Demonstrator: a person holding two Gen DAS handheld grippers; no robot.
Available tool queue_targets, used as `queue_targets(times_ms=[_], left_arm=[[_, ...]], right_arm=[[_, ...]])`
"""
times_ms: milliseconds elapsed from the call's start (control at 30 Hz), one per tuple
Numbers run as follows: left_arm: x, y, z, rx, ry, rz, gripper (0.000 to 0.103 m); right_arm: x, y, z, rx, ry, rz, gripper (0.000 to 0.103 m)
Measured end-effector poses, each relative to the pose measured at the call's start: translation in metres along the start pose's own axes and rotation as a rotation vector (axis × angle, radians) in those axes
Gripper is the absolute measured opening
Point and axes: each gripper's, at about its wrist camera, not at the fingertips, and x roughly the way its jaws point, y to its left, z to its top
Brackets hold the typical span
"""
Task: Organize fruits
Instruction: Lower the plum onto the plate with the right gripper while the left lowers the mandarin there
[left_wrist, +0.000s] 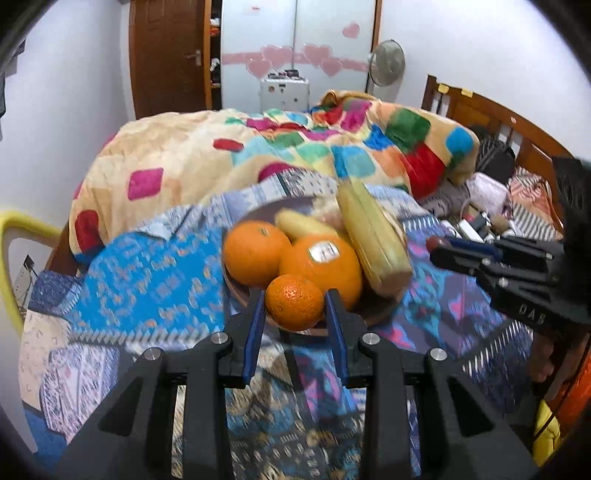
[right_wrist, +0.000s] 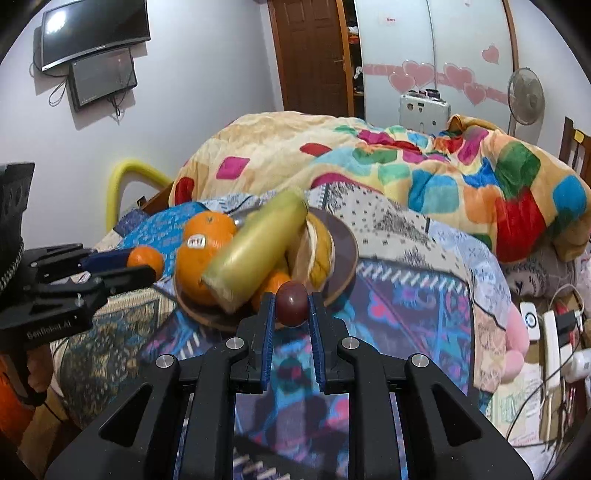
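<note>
**Two fruits in hand, plate still heaped**

The left tongs (left_wrist: 295, 306) clamp a small orange (left_wrist: 294, 302); the right tongs (right_wrist: 291, 306) pinch a dark plum (right_wrist: 292, 304). Just beyond both, the plate (right_wrist: 345, 236) on the bed holds oranges, a banana and corn. Sorting looks barely begun.

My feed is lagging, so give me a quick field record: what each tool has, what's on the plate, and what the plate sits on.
left tool: shut on small orange
right tool: shut on dark red fruit
plate: brown, on patterned cloth over the bed
on plate: two big oranges, one stickered; corn cob; banana
held fruits: at the plate's near edge
</note>
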Motion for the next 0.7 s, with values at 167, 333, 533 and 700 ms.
queue_targets(times_ms=[167, 333, 533, 700], left_arm=[[0.016, 0.006, 0.023, -0.016, -0.004, 0.002, 0.033], [0.031, 0.001, 0.037, -0.015, 0.001, -0.013, 0.033], [0.042, -0.005, 0.047, 0.002, 0.005, -0.003, 0.033], [0.052, -0.007, 0.05, 0.019, 0.02, 0.013, 0.033]], right_arm=[[0.013, 0.002, 0.013, -0.017, -0.011, -0.008, 0.016], [0.024, -0.001, 0.019, -0.024, -0.007, -0.024, 0.016], [0.033, -0.002, 0.021, -0.034, 0.008, -0.028, 0.016], [0.036, -0.002, 0.021, -0.047, 0.014, -0.032, 0.017]])
